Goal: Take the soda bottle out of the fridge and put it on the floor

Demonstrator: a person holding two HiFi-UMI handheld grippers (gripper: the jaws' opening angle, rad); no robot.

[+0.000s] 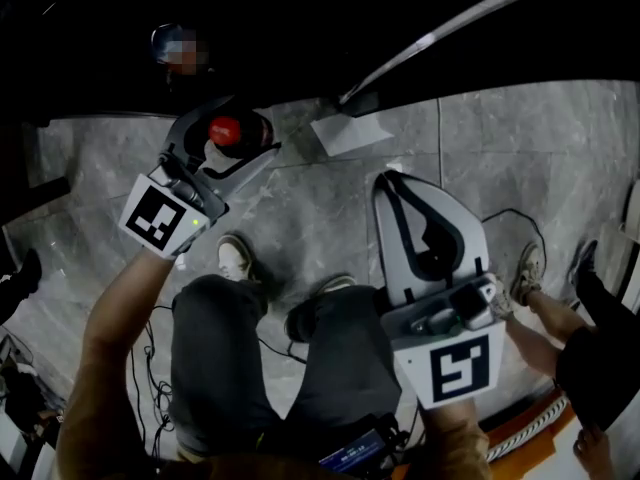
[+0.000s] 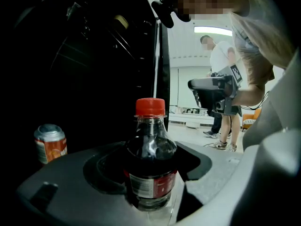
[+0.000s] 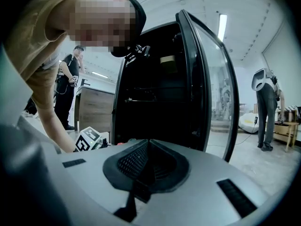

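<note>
The soda bottle (image 2: pixel 149 154) has a red cap, dark cola and a red label. It stands upright between the jaws of my left gripper (image 1: pixel 232 138), which is shut on its body. In the head view the bottle's cap (image 1: pixel 224 130) shows over the grey marble floor (image 1: pixel 300 198), just in front of the dark fridge (image 1: pixel 120 58). Whether its base touches the floor is hidden. My right gripper (image 1: pixel 392 182) hangs to the right above the floor, jaws shut and holding nothing. It points toward the open fridge (image 3: pixel 150 93).
An orange can (image 2: pixel 49 142) stands in the dark fridge interior to the bottle's left. The glass fridge door (image 3: pixel 209 79) stands open to the right. My shoes (image 1: pixel 237 258) and cables (image 1: pixel 150 348) are on the floor. Other people's feet (image 1: pixel 528 273) stand at right. A pale sheet (image 1: pixel 350 133) lies by the door.
</note>
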